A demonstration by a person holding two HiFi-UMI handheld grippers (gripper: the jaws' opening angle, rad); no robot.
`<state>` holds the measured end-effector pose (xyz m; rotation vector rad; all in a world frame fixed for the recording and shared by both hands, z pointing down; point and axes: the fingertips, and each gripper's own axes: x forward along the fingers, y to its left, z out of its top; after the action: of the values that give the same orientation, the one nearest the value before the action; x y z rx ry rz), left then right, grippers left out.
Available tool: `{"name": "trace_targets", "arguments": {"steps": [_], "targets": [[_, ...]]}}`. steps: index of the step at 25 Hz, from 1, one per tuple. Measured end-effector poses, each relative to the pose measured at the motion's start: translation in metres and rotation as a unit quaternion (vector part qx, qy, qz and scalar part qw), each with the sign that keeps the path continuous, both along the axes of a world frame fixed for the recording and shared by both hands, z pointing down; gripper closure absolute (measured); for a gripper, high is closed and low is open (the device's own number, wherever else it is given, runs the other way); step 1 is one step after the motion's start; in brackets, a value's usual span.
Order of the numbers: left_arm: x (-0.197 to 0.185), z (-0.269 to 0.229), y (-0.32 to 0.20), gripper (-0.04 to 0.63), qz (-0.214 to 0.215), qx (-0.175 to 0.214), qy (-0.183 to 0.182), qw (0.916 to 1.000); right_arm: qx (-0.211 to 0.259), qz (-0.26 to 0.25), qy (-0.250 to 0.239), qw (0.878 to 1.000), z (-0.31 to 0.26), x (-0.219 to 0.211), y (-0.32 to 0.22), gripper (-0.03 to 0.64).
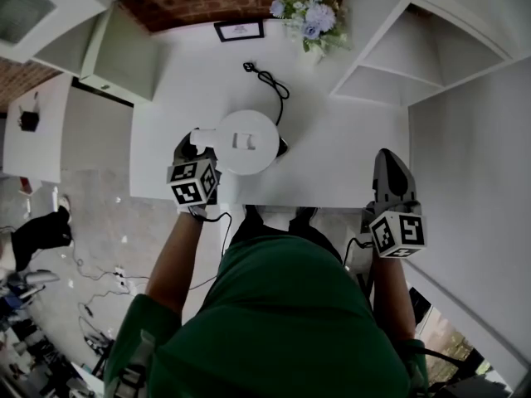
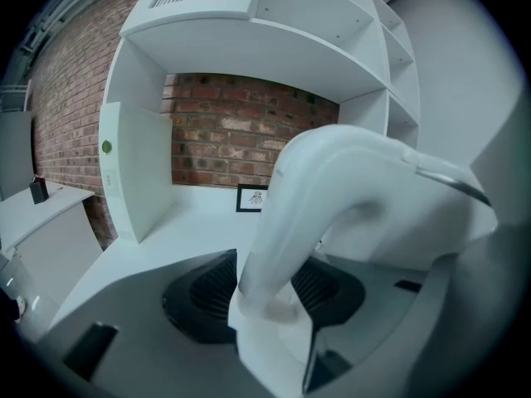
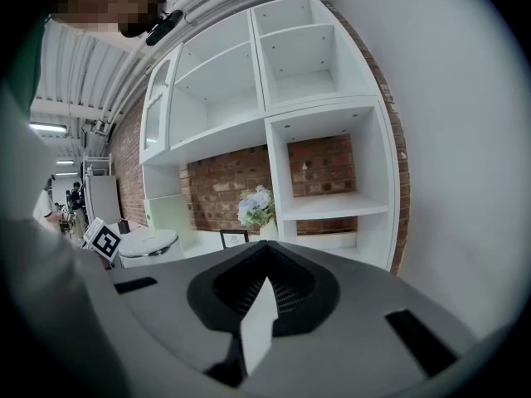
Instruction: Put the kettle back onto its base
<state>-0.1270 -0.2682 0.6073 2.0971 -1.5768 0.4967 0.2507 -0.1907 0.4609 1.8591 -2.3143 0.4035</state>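
Flanking the handle (image 2: pixel 274 239), the left gripper (image 2: pixel 265 301) has its pads (image 2: pixel 195 293) apart, one on each side. The handle sits between them and just beside both, with no clear squeeze visible. From the pads the handle arches up and away to the kettle (image 2: pixel 415 222) body, which fills the space right of and beyond the jaws.

Head view: the kettle (image 1: pixel 246 142) is upright on the table (image 1: pixel 348 148), just ahead of the left fingertips, handle toward them. A dark sliver of base (image 1: pixel 284 147) shows under the kettle's far-right edge, so the kettle appears seated on it. The cord (image 1: pixel 272 85) runs from there away from the fingers toward the back of the table. Well past the left jaws, beyond the kettle, a small frame (image 2: pixel 251 198) stands against the brick wall (image 2: pixel 241 139), with flowers (image 1: pixel 311 15) to its right.

Right gripper (image 3: pixel 261 297): jaws together, nothing between them, only a pale sliver at the seam. It is at the table's near right edge, well apart from the kettle. The kettle lies far to the left of its fingertips, with the left gripper's marker cube (image 3: pixel 105 240) in front of it. Ahead of the right fingers are the flowers, frame and white shelves (image 3: pixel 332 139). Both arms reach from a person in a green top (image 1: pixel 282 322).
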Motion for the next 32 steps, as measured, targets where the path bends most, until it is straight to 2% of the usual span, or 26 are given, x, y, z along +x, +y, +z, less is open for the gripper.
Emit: {"name": "trace_targets", "arguments": {"steps": [5,10,13,19,25,27,29,32], "targets": [[-0.004,0.011,0.019,0.382,-0.006,-0.027,-0.009,0.9996,-0.006,-0.015,-0.002,1.000,0.004,-0.008,-0.004,0.603],[-0.006,0.013,0.047,0.382,-0.008,-0.042,0.006,0.9991,-0.012,-0.031,-0.005,0.999,0.014,-0.014,-0.009,0.603],[-0.012,0.006,0.058,0.382,-0.017,-0.038,0.017,0.9990,-0.014,-0.034,-0.007,0.999,0.019,-0.016,-0.016,0.603],[-0.032,-0.038,0.050,0.383,-0.047,0.017,0.048,0.9976,-0.004,-0.044,-0.007,0.999,0.013,-0.023,-0.033,0.603],[-0.060,-0.084,0.044,0.393,-0.077,0.073,0.068,0.9921,0.021,-0.052,-0.006,0.998,-0.009,-0.034,-0.050,0.603],[-0.070,-0.099,0.042,0.431,-0.094,0.094,0.073,0.9884,0.028,-0.055,-0.006,0.998,-0.017,-0.038,-0.054,0.603],[-0.077,-0.118,0.039,0.504,-0.110,0.118,0.084,0.9834,0.035,-0.059,-0.008,0.998,-0.023,-0.042,-0.059,0.603],[-0.078,-0.148,0.033,0.541,-0.111,0.147,0.103,0.9775,0.042,-0.066,-0.012,0.997,-0.033,-0.049,-0.064,0.604]]}}
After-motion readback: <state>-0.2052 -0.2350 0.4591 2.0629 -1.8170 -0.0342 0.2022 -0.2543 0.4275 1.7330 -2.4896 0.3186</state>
